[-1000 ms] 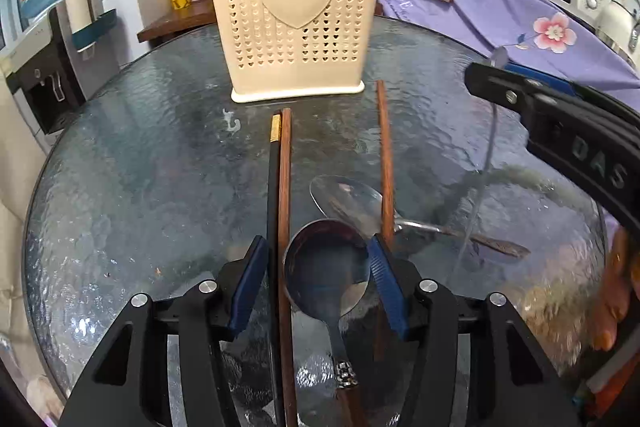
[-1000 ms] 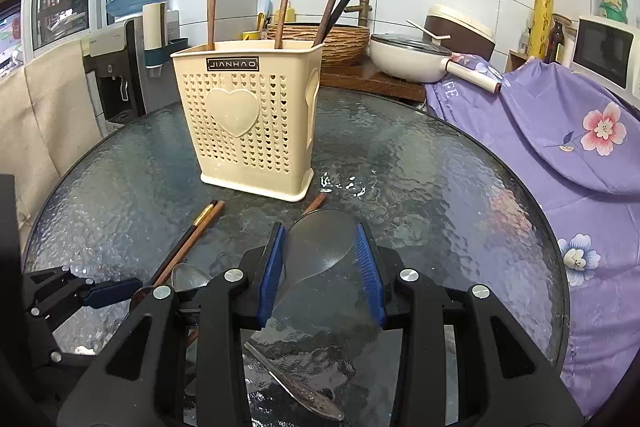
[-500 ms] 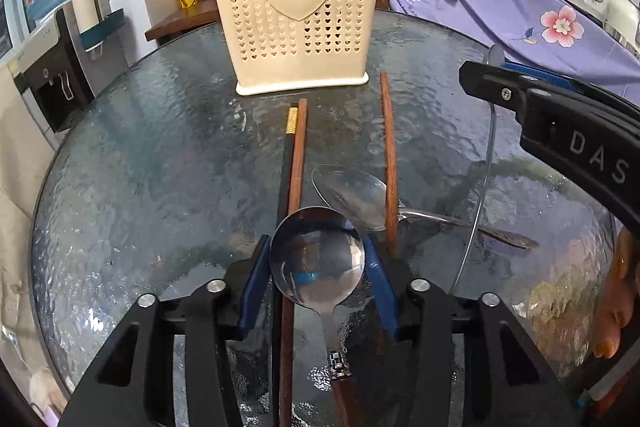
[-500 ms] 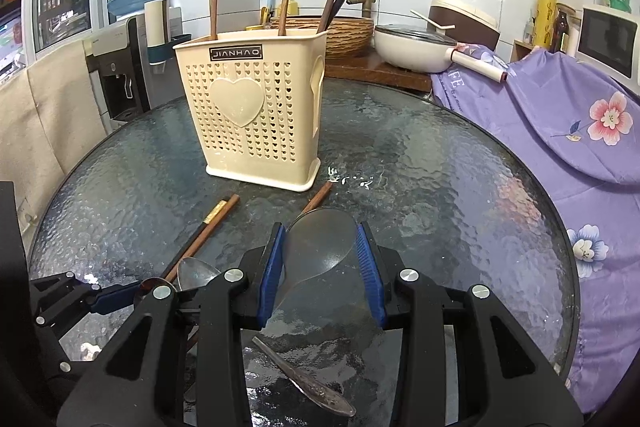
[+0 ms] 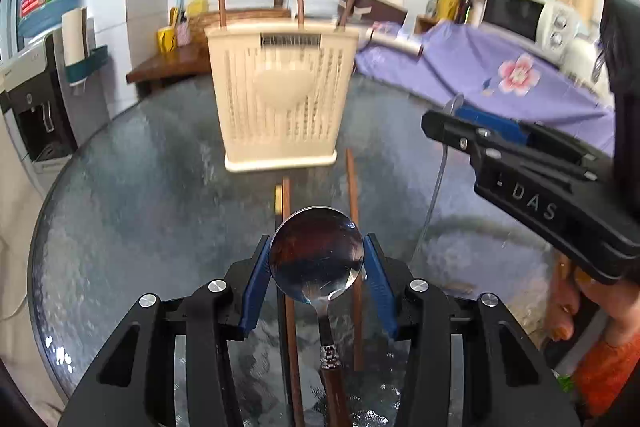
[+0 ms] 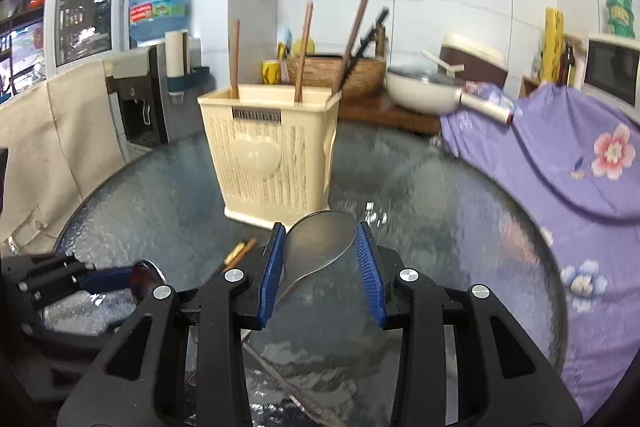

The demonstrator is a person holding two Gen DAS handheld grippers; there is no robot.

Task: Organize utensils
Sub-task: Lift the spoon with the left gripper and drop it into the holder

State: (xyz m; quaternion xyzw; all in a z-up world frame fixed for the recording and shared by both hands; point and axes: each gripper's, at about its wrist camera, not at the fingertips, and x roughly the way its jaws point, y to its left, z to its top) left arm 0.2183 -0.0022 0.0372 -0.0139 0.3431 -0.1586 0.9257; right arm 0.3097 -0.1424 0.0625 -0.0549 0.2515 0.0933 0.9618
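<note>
My left gripper (image 5: pixel 316 247) is shut on a round-bowled metal spoon (image 5: pixel 316 259) with a dark handle, held above the glass table (image 5: pixel 140 187). My right gripper (image 6: pixel 320 233) is shut on a steel spoon (image 6: pixel 320 251), its bowl pinched between the blue pads. The cream perforated utensil holder (image 5: pixel 282 95) stands upright ahead of both, with several chopsticks sticking out of it. Loose chopsticks (image 5: pixel 286 195) lie on the glass between the holder and the left gripper. In the left wrist view the right gripper (image 5: pixel 452 123) hangs at the right. The left gripper (image 6: pixel 120 273) shows low left in the right wrist view.
A purple flowered cloth (image 5: pixel 500 79) covers things to the right of the table. A water dispenser (image 5: pixel 32 99) stands at the left. A white pan (image 6: pixel 420 91) and a woven basket sit on a wooden shelf behind the holder. A hand (image 5: pixel 568 307) grips the right tool.
The left jaws closed on the round spoon and lifted it off the glass. Both grippers rose and tilted up, so the holder sits lower in both views.
</note>
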